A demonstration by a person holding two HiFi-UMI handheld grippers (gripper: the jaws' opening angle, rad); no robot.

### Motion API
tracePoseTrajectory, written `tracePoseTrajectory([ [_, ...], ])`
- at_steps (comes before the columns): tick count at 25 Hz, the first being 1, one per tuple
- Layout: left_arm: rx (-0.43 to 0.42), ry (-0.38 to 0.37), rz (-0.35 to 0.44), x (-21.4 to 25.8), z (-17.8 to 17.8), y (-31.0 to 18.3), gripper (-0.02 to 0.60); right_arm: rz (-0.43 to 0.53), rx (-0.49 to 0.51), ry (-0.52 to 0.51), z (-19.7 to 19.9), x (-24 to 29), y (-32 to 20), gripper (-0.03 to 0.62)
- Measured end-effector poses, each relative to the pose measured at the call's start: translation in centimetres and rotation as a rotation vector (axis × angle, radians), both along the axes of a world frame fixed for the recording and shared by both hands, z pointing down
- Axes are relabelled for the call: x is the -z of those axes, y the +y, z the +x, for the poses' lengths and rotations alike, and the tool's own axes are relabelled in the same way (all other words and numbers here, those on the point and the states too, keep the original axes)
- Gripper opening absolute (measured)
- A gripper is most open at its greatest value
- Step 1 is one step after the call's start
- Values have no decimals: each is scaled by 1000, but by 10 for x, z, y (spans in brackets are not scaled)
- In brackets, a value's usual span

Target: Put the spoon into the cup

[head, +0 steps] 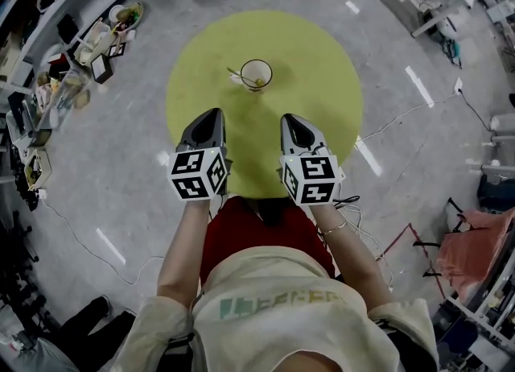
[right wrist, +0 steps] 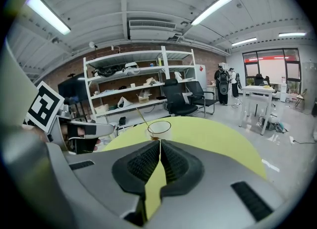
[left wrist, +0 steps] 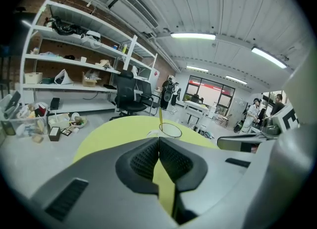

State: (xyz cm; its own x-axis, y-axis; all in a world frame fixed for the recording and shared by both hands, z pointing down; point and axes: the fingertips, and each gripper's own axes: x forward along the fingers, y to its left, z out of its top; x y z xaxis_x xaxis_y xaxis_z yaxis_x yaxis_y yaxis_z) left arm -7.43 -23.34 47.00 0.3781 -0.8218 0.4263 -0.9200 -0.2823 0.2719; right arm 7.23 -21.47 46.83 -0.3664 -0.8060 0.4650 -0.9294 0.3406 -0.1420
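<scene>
The spoon (head: 236, 72) is in the cup (head: 256, 74). Its bowl is down inside and its thin handle leans out over the rim towards the left edge of the desk (head: 310, 64). From the left gripper view the handle (left wrist: 160, 118) rises almost straight above the clear cup (left wrist: 170, 131). From the right gripper view it slants up and to the left (right wrist: 141, 116) out of the cup (right wrist: 159, 129). The cup stands upright, a little past the middle of the round yellow-green desk on the far side. A pale patch lies against the cup's left side, and from here I can't tell what it is.

Now the grippers. The left gripper (head: 211, 116) is clenched, its ribbed pads pressed together with nothing between them, as its own view shows (left wrist: 159, 143). The right gripper (head: 293, 122) is clenched too, jaws closed on nothing (right wrist: 160, 144). They sit side by side over the near edge of the desk, noses aimed at the cup and well short of it. Each carries its marker cube at the back.

Further out, a black office chair (left wrist: 130, 94) stands beyond the far edge, in front of white shelving (left wrist: 74, 59) against a brick wall. Clutter (head: 76, 60) is spread across the grey floor to the left.
</scene>
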Motion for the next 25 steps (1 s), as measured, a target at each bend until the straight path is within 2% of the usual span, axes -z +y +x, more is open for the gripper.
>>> tracePoseTrajectory([
  [18,-61,-27,48,21,-15,45,25,72,-64,8,-8,28,43,37],
  [25,-77,-30,92,34,-25,61,25,109,-100,-2,-12,41,58,35],
])
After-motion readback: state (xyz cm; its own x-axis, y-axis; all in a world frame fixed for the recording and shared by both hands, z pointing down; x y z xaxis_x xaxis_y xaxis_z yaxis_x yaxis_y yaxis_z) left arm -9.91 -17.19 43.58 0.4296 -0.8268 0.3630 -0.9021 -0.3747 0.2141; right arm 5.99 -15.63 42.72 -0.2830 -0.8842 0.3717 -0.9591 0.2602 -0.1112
